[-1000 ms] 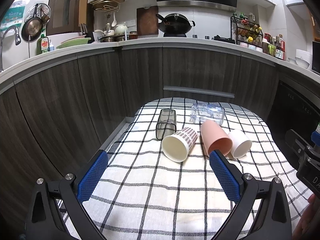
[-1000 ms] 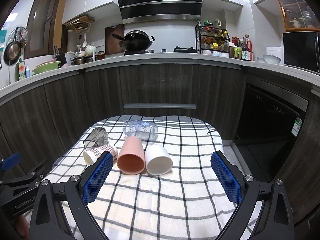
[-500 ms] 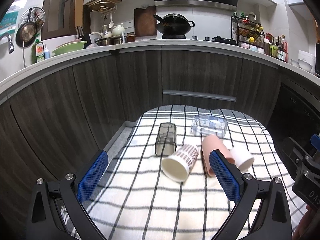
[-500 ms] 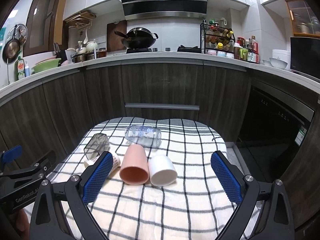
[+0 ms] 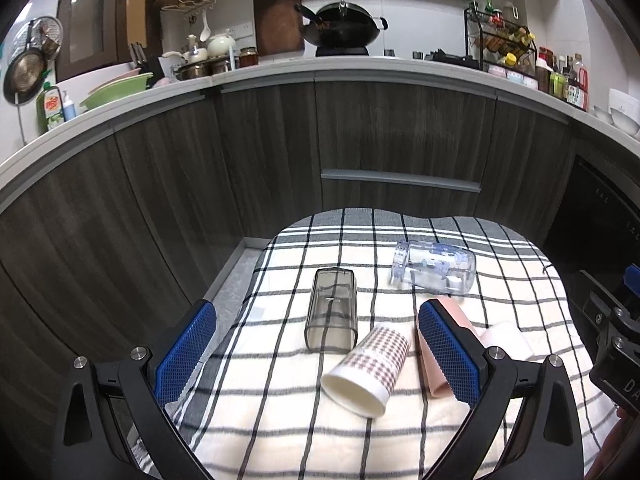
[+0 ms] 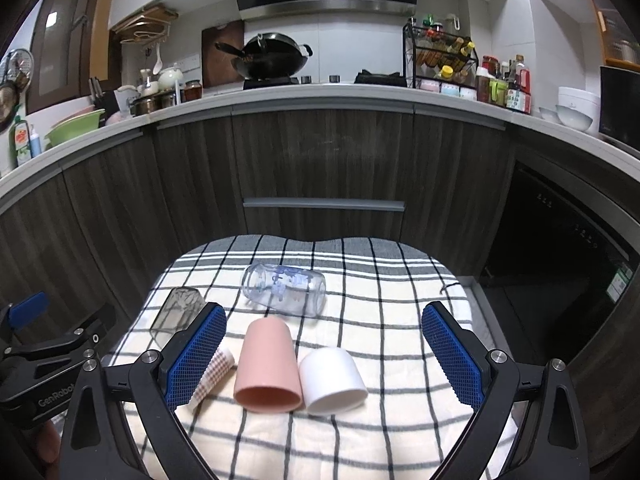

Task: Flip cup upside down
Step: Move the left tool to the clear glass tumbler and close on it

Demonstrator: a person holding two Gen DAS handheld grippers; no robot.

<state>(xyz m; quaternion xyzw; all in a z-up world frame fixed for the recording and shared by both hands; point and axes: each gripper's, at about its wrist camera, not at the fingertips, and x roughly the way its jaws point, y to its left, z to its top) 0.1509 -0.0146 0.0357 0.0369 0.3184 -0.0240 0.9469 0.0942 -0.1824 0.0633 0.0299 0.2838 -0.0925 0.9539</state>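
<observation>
Several cups lie on their sides on a checked cloth point(image 5: 280, 432). A plaid paper cup point(image 5: 370, 366) lies nearest my left gripper point(image 5: 318, 354), which is open and empty above the cloth. A smoky square tumbler point(image 5: 332, 314) lies behind the paper cup. A pink cup point(image 6: 269, 366) and a white cup point(image 6: 331, 376) lie side by side between the fingers of my open, empty right gripper point(image 6: 322, 354). A clear printed glass point(image 6: 285, 289) lies farther back.
The cloth point(image 6: 400, 320) covers a small table in front of dark wood kitchen cabinets point(image 6: 320, 168). A dark oven front point(image 6: 560, 264) stands to the right. The left gripper's body point(image 6: 44, 364) shows at the left edge of the right wrist view.
Both grippers have risen and drawn back a little from the cups, so the cups sit lower and nearer the fingers. No cup has moved.
</observation>
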